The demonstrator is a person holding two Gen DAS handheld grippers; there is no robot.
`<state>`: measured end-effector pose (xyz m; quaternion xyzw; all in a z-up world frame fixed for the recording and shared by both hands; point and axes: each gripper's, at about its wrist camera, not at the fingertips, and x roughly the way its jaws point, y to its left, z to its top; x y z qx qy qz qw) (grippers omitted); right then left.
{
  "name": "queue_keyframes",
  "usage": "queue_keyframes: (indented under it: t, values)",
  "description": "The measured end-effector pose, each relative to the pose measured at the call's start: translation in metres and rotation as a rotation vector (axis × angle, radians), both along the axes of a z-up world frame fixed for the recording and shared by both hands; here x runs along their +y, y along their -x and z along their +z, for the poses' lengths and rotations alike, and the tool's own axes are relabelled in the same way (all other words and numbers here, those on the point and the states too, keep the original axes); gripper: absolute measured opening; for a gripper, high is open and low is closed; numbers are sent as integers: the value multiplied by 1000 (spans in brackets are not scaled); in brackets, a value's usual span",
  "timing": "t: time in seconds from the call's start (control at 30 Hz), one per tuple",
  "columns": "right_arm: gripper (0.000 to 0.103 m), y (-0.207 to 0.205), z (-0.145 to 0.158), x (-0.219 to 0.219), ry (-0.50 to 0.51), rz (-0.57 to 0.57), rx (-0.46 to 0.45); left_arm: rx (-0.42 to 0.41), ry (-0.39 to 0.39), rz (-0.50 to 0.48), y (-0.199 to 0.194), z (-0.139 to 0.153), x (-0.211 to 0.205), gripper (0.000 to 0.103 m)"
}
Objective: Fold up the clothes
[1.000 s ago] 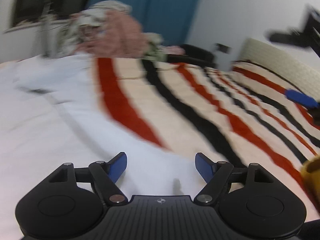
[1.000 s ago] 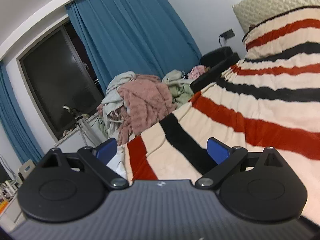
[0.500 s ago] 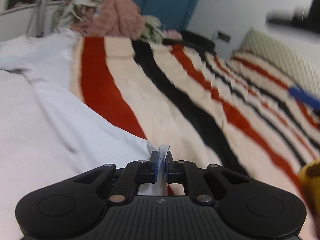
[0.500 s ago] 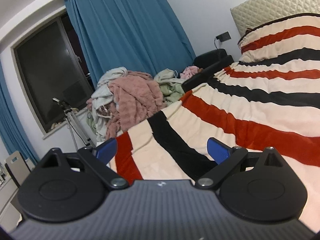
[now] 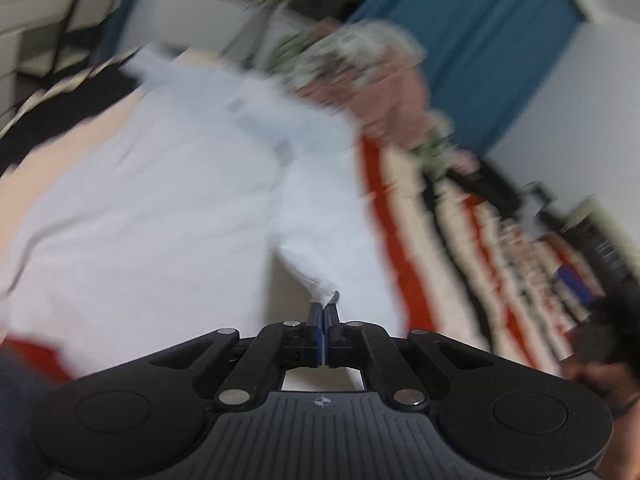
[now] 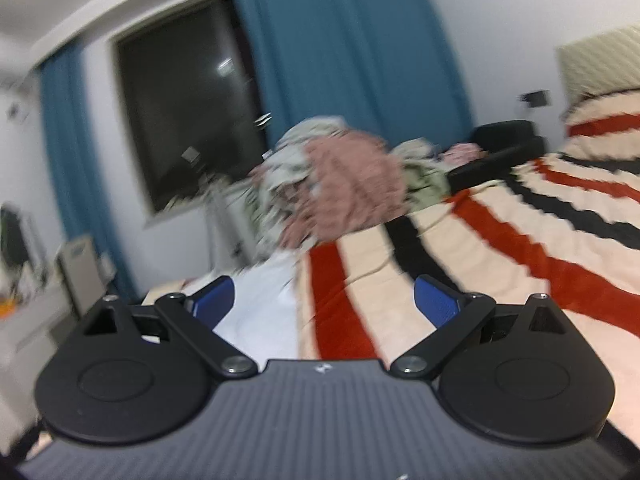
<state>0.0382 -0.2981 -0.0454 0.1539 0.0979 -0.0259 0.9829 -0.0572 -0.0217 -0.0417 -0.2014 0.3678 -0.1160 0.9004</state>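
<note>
On the striped bed [image 5: 404, 280] your left gripper [image 5: 322, 320], wide a second ago, now has its jaws clenched on the white shirt [image 5: 160, 200] corner and lifts it for a fold, while your right gripper [image 6: 324, 300] hangs released.

A striped blanket [image 6: 520, 248] covers the bed beneath blue curtains [image 6: 344, 48] and a dark window [image 6: 188, 92].

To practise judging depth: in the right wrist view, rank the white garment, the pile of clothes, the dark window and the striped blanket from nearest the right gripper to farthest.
From the right gripper:
1. White garment and striped blanket, both just ahead; too close to call.
2. Pile of clothes, at the bed's far end.
3. Dark window, on the back wall, upper left.
</note>
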Motion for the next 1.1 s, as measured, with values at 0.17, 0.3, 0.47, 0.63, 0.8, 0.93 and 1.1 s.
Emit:
queue_keyframes:
  t: [0.17, 0.3, 0.47, 0.63, 0.8, 0.93, 1.1]
  values:
    - [98, -8, -10, 34, 67, 94, 73, 66, -54, 12, -3, -23, 15, 7]
    - [98, -7, -10, 41, 61, 113, 71, 11, -106, -25, -4, -12, 12, 49]
    - [98, -3, -10, 40, 52, 116, 31, -162, -269, -27, -3, 19, 0, 85]
    - [98, -2, -13, 44, 58, 116, 30, -262, -307, -73, -21, 51, -9, 97]
    - [98, -5, -14, 46, 64, 110, 23, -354, -361, -106, -51, 61, -27, 103]
    - [98, -8, -16, 47, 72, 104, 24, -378, -332, -101, -63, 37, -26, 103]
    - [98, -15, -21, 52, 82, 104, 38, -360, -307, -122, -68, 23, -14, 103]
